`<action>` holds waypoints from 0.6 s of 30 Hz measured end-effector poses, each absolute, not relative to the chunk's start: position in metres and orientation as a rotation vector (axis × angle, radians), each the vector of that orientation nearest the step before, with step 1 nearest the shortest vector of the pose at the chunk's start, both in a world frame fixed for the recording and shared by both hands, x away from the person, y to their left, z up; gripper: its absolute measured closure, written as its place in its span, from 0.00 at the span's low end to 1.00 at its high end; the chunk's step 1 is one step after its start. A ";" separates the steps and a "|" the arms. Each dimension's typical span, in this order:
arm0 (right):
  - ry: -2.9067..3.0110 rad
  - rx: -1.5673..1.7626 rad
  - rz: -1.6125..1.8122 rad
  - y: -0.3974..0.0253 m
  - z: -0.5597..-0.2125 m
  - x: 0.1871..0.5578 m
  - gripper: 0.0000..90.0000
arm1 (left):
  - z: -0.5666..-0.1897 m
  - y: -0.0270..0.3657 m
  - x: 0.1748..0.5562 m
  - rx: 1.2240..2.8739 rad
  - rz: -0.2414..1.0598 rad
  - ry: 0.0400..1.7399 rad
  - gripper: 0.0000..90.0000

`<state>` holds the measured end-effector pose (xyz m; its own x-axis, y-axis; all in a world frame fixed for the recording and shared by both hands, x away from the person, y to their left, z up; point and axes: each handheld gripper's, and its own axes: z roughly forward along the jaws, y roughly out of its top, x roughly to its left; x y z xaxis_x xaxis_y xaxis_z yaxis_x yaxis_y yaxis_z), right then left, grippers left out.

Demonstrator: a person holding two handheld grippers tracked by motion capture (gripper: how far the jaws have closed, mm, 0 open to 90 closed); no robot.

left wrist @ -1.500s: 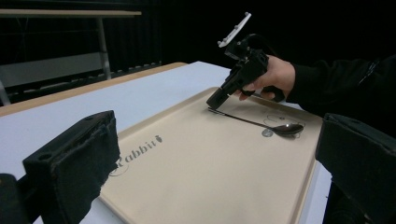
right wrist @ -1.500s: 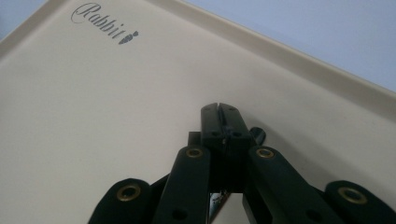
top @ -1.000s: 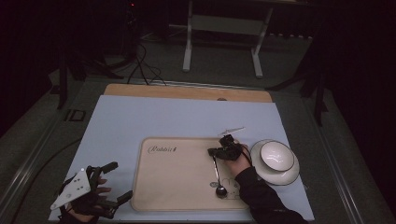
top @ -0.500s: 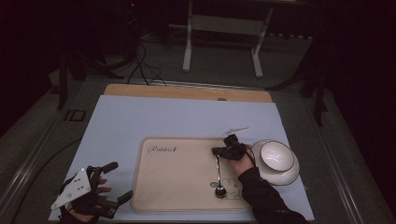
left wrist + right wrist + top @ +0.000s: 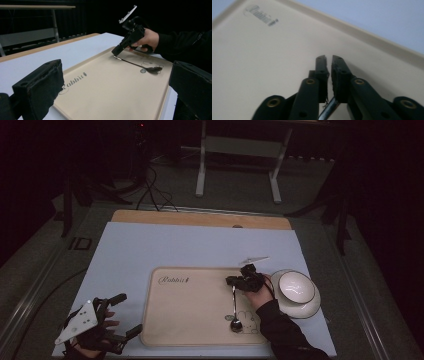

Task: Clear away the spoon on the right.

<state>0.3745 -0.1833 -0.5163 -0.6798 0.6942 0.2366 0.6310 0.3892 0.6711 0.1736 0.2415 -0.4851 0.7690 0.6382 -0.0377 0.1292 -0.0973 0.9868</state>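
A metal spoon (image 5: pixel 234 304) lies on the beige tray (image 5: pixel 190 315), its bowl end on the rabbit print near the tray's front right. My right gripper (image 5: pixel 232 281) is low over the tray, shut on the tip of the spoon's handle (image 5: pixel 329 110). In the right gripper view the jaws stand nearly together, with the handle pinched between them. In the left gripper view the spoon (image 5: pixel 140 66) rests flat under the right gripper (image 5: pixel 117 51). My left gripper (image 5: pixel 129 315) is open, held off the tray's front left corner with nothing in it.
A white bowl (image 5: pixel 296 287) sits on a saucer just right of the tray, close to the right hand. The tray lies on a pale blue mat (image 5: pixel 165 250) with a wooden strip along the far edge. Table legs and cables stand beyond.
The right hand and gripper have shifted slightly to the right at the spoon's handle end. The spoon's bowl end stays on the tray. The left gripper has not moved.
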 end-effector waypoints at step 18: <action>2.453 1.145 1.419 -0.194 -0.469 0.353 0.22 | -0.485 0.241 0.174 1.640 0.473 0.620 0.00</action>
